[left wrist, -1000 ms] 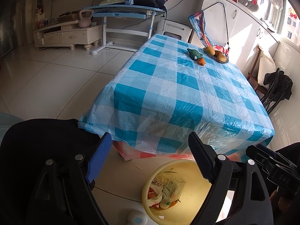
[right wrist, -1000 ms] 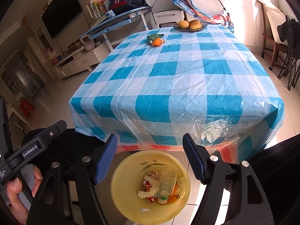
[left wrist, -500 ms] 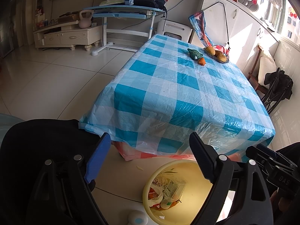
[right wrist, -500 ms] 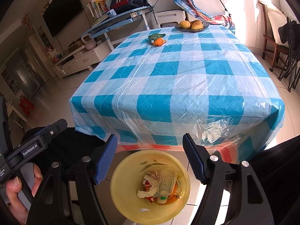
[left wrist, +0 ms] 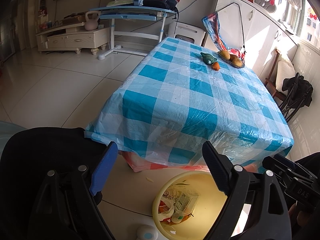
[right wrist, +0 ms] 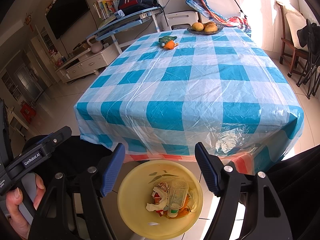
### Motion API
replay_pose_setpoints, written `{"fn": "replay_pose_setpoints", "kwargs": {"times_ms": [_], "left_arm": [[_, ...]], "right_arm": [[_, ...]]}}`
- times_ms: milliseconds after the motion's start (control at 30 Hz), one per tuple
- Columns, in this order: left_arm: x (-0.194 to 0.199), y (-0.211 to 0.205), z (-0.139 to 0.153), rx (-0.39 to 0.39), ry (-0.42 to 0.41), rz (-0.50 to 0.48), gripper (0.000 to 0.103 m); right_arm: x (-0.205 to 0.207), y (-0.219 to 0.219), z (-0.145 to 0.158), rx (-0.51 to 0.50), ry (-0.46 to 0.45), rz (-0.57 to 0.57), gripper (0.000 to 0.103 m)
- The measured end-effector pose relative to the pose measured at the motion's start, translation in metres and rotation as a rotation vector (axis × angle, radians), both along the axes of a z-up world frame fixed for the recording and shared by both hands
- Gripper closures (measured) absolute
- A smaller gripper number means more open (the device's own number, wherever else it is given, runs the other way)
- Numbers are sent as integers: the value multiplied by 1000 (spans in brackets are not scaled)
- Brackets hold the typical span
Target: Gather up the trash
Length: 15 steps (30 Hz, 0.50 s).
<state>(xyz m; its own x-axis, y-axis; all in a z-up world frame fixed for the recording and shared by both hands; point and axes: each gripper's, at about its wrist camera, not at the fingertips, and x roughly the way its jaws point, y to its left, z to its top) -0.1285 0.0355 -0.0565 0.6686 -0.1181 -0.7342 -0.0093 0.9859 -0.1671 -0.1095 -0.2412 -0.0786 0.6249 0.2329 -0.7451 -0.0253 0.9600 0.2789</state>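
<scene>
Task looks near done, my read: the yellow bin (right wrist: 160, 198) on the floor, just below the near tabletop edge, already holds the trash (right wrist: 170, 198) — crumpled white paper, red-printed wrapper scraps, a clear plastic bottle with a green cap, something orange under it. Tabletop (right wrist: 200, 84) shows no loose trash; only a green-and-orange plush toy (right wrist: 168, 42) and a dark fruit bowl (right wrist: 206, 29) at the far end, neither reads as rubbish. One small pale scrap (left wrist: 149, 179) lies on the floor tiles between bin and table, so that may be left.

Left gripper (left wrist: 158, 170): jaws wide apart, nothing between them. Right gripper (right wrist: 160, 170): jaws apart, empty, hanging over the bin.

Materials: bin is smooth round moulded plastic with a leaf print inside. Tablecloth is thin glossy plastic film, blue-white check, wrinkled, draped over the edge. Floor is glazed tile.
</scene>
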Motion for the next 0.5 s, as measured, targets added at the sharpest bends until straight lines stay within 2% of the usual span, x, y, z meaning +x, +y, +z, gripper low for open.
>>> {"fn": "replay_pose_setpoints", "kwargs": {"times_ms": [500], "left_arm": [[1, 4, 1, 3, -7, 8, 19]], "right_arm": [[0, 0, 1, 0, -3, 1, 33]]}}
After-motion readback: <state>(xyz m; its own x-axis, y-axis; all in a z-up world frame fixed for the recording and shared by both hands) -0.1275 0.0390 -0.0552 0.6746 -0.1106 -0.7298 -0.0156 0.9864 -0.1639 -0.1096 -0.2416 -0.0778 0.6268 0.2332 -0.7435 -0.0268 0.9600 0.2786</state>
